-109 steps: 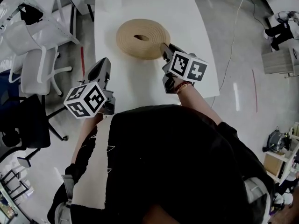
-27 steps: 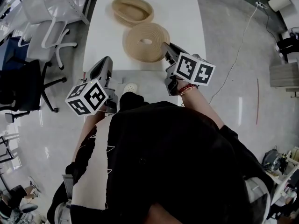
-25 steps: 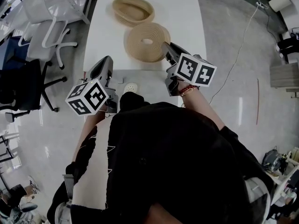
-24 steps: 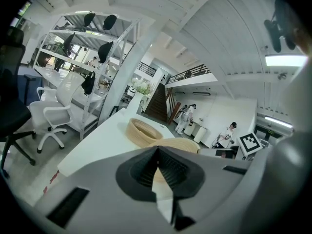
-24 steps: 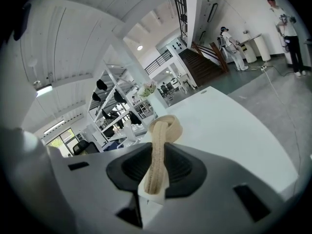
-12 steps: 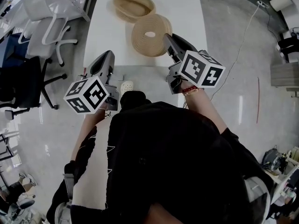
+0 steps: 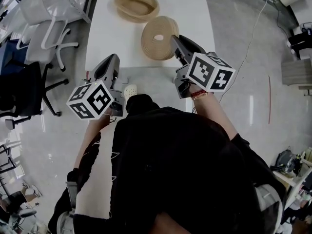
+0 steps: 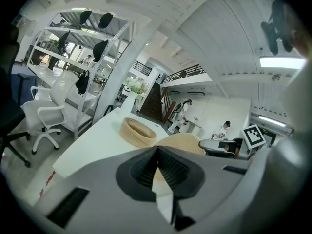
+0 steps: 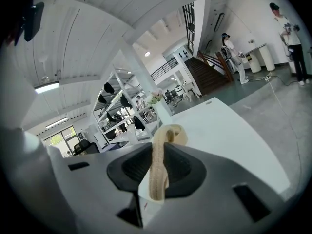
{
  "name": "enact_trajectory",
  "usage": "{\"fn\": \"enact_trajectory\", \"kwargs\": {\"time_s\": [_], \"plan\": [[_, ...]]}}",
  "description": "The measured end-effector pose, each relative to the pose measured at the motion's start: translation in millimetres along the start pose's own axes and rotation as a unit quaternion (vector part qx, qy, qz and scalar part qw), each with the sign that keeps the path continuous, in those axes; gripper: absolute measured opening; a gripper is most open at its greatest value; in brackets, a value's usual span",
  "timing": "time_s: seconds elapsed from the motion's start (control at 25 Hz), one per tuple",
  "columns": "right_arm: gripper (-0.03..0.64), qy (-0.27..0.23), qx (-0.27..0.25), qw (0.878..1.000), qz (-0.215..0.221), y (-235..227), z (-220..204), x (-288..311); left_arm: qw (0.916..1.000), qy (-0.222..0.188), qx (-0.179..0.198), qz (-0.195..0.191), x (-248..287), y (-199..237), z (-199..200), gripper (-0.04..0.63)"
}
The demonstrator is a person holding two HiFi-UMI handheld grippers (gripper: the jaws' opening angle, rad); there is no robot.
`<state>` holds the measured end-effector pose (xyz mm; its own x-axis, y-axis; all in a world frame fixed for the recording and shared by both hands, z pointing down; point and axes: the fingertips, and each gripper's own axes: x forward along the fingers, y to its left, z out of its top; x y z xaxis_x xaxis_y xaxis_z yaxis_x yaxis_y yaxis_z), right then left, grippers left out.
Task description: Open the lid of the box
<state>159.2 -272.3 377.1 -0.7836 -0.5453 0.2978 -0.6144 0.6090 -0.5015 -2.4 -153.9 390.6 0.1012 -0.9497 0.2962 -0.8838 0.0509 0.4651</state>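
Head view, left to right: left gripper [image 7: 112, 61] near the table [image 7: 195, 13] edge, pinched tight on nothing. Woven box [image 7: 136, 6] open at the far side of the table. Round lid [image 7: 158, 37] off the box, near it, tipped up. Right gripper [image 7: 174, 40] squeezing the lid's rim.

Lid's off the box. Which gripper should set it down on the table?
Right. The right gripper is shut on the lid's rim, holding it tilted over the table. The left gripper is shut and empty, near the table's edge.
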Motion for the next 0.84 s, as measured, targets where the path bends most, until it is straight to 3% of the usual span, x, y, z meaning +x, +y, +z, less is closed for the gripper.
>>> {"fn": "enact_trajectory", "kwargs": {"time_s": [0.84], "plan": [[0.077,-0.003,-0.007,1.000,0.005,5.8,2.7,-6.5,1.0000,0.007,-0.003,-0.003,3.6,-1.8,-6.3,0.011]]}}
